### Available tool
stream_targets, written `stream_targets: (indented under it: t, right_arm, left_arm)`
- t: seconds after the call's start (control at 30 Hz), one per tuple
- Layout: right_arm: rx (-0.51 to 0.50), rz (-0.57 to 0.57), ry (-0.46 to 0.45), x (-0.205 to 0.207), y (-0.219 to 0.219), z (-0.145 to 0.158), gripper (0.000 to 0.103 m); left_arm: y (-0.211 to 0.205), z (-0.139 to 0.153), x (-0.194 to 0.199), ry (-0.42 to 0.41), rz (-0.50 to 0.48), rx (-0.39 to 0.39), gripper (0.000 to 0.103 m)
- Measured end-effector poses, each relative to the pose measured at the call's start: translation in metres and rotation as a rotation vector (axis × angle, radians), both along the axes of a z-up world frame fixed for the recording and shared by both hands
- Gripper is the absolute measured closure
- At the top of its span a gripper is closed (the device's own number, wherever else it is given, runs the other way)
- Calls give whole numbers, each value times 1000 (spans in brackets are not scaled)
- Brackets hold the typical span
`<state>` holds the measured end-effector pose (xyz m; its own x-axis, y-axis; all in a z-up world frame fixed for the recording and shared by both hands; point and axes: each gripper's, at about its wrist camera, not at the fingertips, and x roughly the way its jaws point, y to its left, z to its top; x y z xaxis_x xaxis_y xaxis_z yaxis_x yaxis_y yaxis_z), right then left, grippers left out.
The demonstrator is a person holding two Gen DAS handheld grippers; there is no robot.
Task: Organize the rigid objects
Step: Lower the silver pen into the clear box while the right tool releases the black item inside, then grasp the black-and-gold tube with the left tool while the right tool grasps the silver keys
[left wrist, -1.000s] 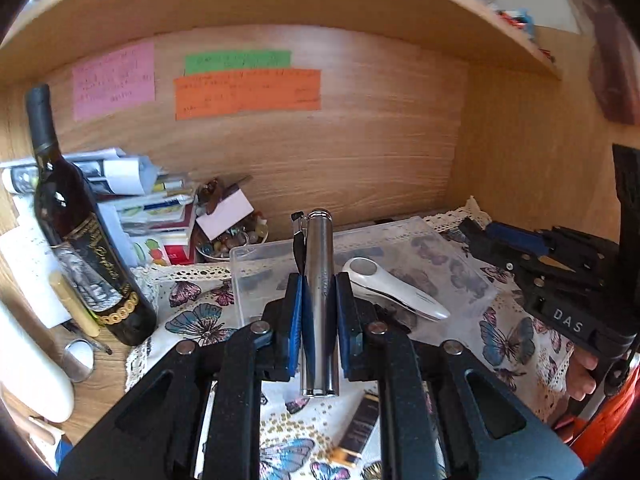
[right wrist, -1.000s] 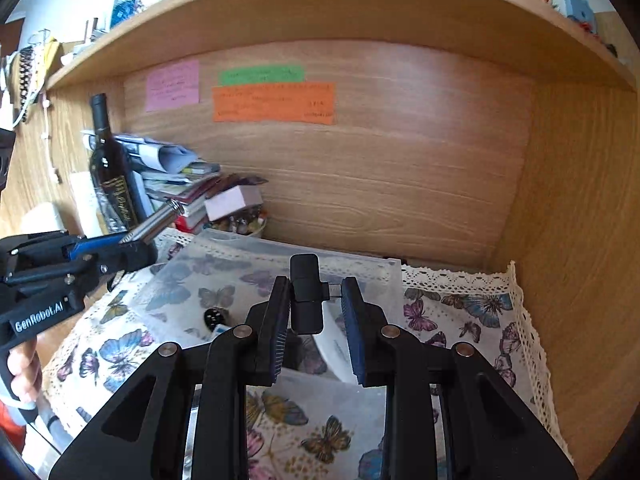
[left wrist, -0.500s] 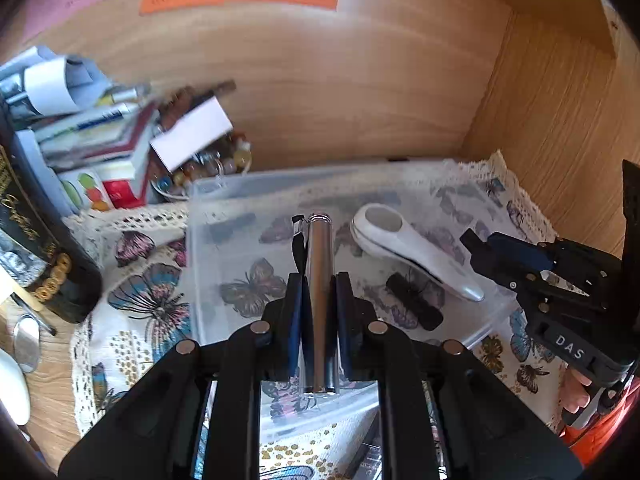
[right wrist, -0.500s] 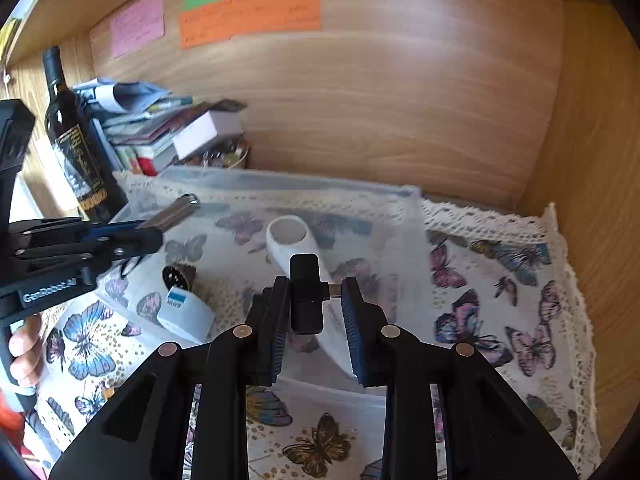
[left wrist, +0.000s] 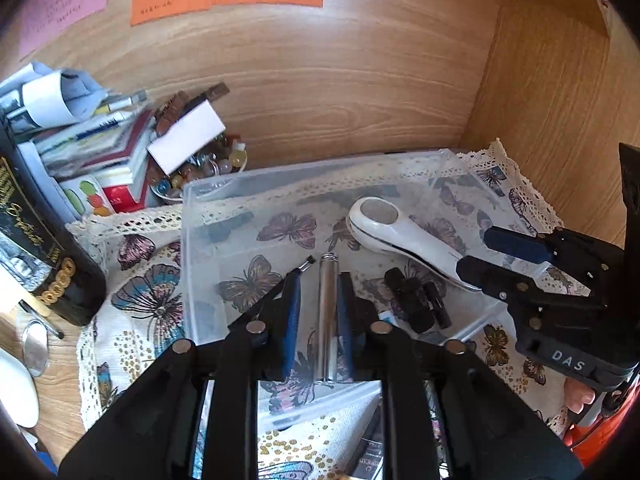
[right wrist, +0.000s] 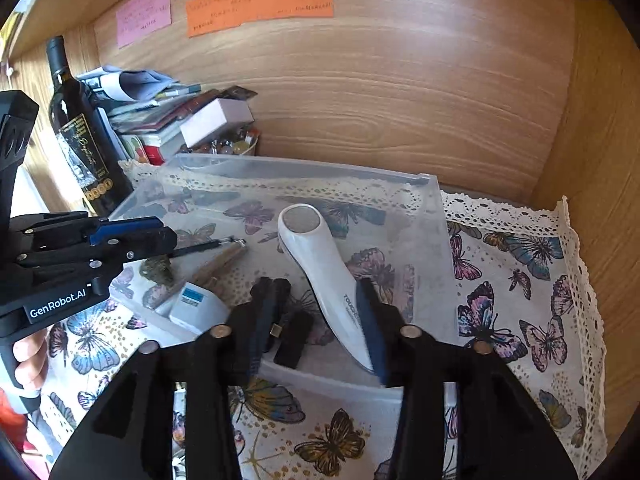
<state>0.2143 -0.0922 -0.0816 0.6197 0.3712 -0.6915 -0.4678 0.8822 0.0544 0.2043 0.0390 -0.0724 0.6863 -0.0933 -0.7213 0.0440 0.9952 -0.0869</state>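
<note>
- A dark wine bottle (right wrist: 82, 140) stands upright at the far left, beside a leaning stack of papers and books (right wrist: 152, 112).
- A small bowl of coloured beads (left wrist: 200, 172) sits against the wooden back wall, just behind the clear plastic bin (left wrist: 192, 248).
- The left gripper (left wrist: 318, 308) hangs over the near-left part of the bin with its jaws parted; the silver metal cylinder (left wrist: 328, 312) lies between them against the right pad, with a gap on the left side, so I cannot tell whether it is gripped.
- A small white-and-blue box (right wrist: 196, 306) lies in the bin near the front wall.
- A black USB-style stick (right wrist: 294, 340) rests on the bin floor, between the wide-open jaws of the right gripper (right wrist: 316, 320), untouched by either pad.
- A white handheld device (right wrist: 320, 272) lies diagonally in the bin, its round head toward the back wall.
- The butterfly-print cloth (right wrist: 520, 280) with a lace edge covers the bench under the bin and to its right.
</note>
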Motion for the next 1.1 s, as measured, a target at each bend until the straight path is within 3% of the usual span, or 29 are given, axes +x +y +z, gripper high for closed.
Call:
stream_targets:
  t: [0.13, 0.2, 0.33, 0.4, 0.5, 0.7, 0.97, 1.1]
  right_arm:
    - [-4, -3, -39, -12, -2, 10, 58]
    - [8, -4, -62, -19, -4, 16, 49]
    - [33, -11, -109, -34, -11, 30, 45]
    - [48, -12, -126, -41, -14, 35, 35]
    - [62, -11, -152, -54, -18, 41, 33]
    - [64, -8, -164, -78, -20, 39, 28]
    - [40, 1, -110, -98, -20, 11, 21]
    - [38, 9, -57, -100, -20, -5, 21]
  left_arm:
    - [1, 11, -11, -41, 7, 8, 62]
    - [0, 18, -20, -65, 8, 15, 51]
    - [0, 34, -39, -122, 16, 27, 36]
    - [2, 39, -49, -146, 20, 34, 28]
    - [5, 44, -64, -164, 25, 24, 13]
    - [5, 32, -82, -135, 18, 33, 11]
    - [-4, -11, -87, -9, -24, 66, 11]
    - [-11, -33, -84, 57, -48, 89, 20]
